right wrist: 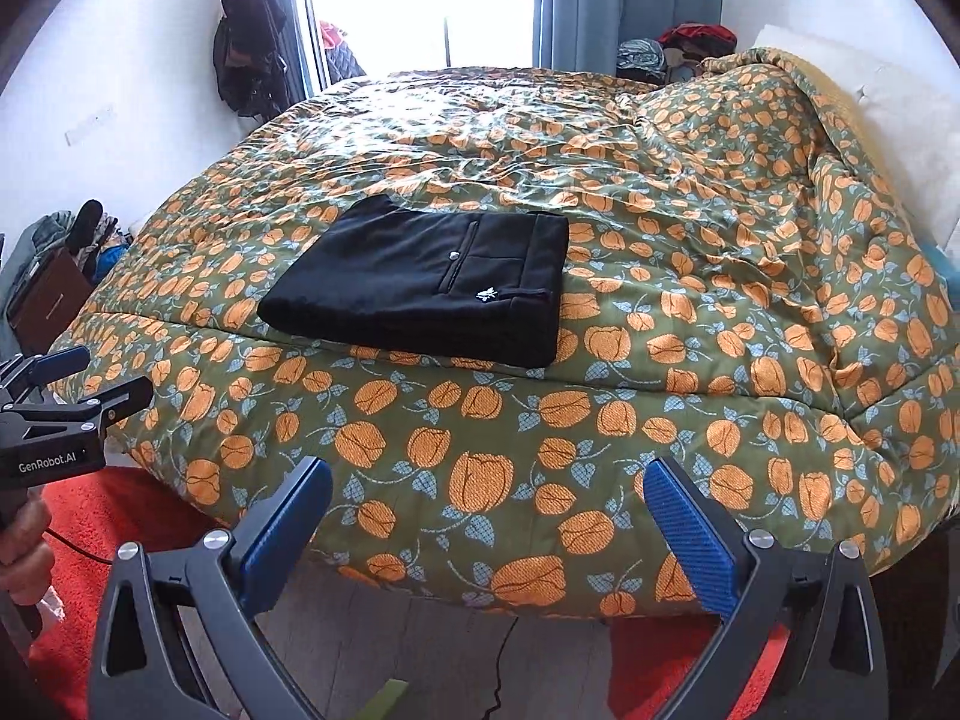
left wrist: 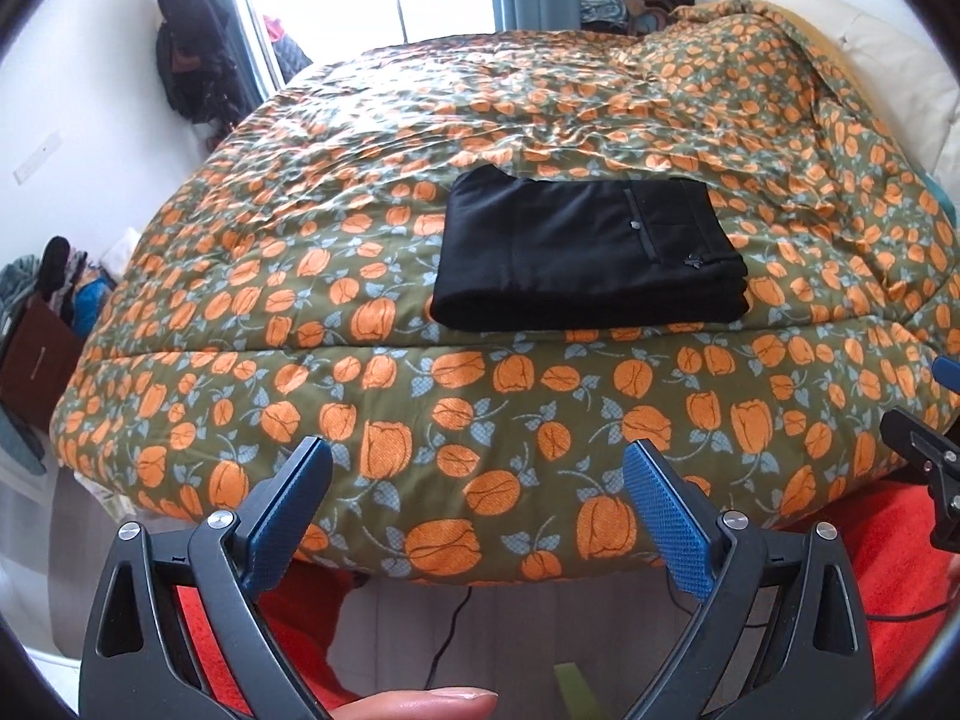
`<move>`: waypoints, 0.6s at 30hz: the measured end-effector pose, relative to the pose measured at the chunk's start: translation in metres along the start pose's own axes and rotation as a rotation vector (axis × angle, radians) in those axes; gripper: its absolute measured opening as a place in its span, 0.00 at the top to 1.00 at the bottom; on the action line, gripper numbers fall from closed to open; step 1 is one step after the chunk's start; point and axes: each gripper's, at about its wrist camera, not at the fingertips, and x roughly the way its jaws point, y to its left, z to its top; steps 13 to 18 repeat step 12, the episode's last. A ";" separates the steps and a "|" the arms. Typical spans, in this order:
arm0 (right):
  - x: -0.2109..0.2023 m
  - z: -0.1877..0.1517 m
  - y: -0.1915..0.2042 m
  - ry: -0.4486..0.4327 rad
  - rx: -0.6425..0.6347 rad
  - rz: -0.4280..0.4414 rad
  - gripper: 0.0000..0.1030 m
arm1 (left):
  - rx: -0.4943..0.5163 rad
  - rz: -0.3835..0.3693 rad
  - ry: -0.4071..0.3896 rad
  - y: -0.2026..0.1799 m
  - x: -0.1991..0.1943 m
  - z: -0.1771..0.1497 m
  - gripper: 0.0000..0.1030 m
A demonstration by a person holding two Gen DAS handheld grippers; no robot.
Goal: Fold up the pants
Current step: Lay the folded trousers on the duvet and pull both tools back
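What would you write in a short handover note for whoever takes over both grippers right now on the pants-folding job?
Left gripper: open, empty, held back from the bed edge.
Right gripper: open, empty, also held back.
Black pants: folded into a compact rectangle, lying flat on the floral comforter near its front edge; neither gripper touches them.
Done: the fold looks finished.
Left: probably nothing, perhaps a last tidy.

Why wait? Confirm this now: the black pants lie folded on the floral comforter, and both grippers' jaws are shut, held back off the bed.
One detail is wrong. Both wrist views show the left gripper and right gripper with jaws wide open, empty. The rest holds: the black pants lie folded on the floral comforter, grippers back off the bed.
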 end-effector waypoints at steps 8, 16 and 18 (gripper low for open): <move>-0.002 0.000 0.005 0.002 -0.007 -0.005 0.00 | -0.042 -0.055 0.052 0.008 0.006 -0.007 0.05; -0.004 0.002 0.009 -0.007 -0.007 0.019 0.00 | -0.002 -0.014 0.028 0.005 0.001 -0.013 0.05; -0.004 0.002 0.009 -0.007 -0.007 0.019 0.00 | -0.002 -0.014 0.028 0.005 0.001 -0.013 0.05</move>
